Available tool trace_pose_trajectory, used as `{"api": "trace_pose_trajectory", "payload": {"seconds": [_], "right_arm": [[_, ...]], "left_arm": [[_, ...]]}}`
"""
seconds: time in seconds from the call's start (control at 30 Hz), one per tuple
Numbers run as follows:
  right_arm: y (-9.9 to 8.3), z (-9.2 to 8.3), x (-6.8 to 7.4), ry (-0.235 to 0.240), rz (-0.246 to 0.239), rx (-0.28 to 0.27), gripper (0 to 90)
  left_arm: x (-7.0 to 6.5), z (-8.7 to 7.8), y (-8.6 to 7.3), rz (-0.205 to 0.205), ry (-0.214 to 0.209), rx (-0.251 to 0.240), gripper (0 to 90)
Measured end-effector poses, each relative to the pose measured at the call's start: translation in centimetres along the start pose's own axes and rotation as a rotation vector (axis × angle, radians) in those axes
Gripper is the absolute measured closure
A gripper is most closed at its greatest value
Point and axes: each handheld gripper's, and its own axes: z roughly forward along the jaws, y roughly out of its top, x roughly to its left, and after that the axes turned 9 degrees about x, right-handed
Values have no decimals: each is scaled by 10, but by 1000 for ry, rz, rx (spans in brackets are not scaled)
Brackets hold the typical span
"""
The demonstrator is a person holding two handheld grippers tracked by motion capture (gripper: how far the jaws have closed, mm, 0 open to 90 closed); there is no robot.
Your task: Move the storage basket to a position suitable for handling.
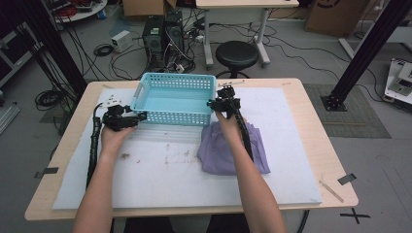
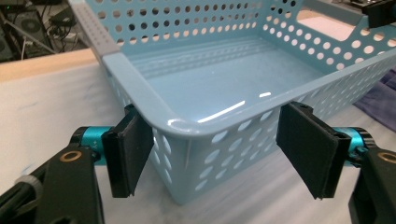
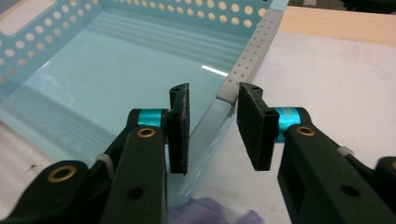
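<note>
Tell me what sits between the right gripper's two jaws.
The corner rim of the blue basket stands between the jaws of the right gripper, as the right gripper view shows. The pads are not yet pressing on it; gaps show on both sides.

A light wooden table (image 1: 311,121) is standing on a grey floor (image 1: 369,160), with a pale mat (image 1: 291,145) lying across most of its top. Beyond it a round black stool (image 1: 236,54) is sitting in front of a white-legged desk (image 1: 233,14). A dark computer tower (image 1: 163,36) is standing beside tangled cables (image 1: 104,51). Black frame posts (image 1: 374,43) are leaning in from both sides. Black tape marks (image 1: 353,213) are sticking to the floor, and cardboard boxes (image 1: 335,17) are resting at the back.
</note>
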Motion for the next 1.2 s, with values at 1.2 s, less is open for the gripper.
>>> {"api": "trace_pose_trajectory", "payload": {"seconds": [1.2], "right_arm": [[-19, -51, -121, -17, 56, -46, 490]], "left_arm": [[-90, 61, 27, 126, -44, 9, 271]]}}
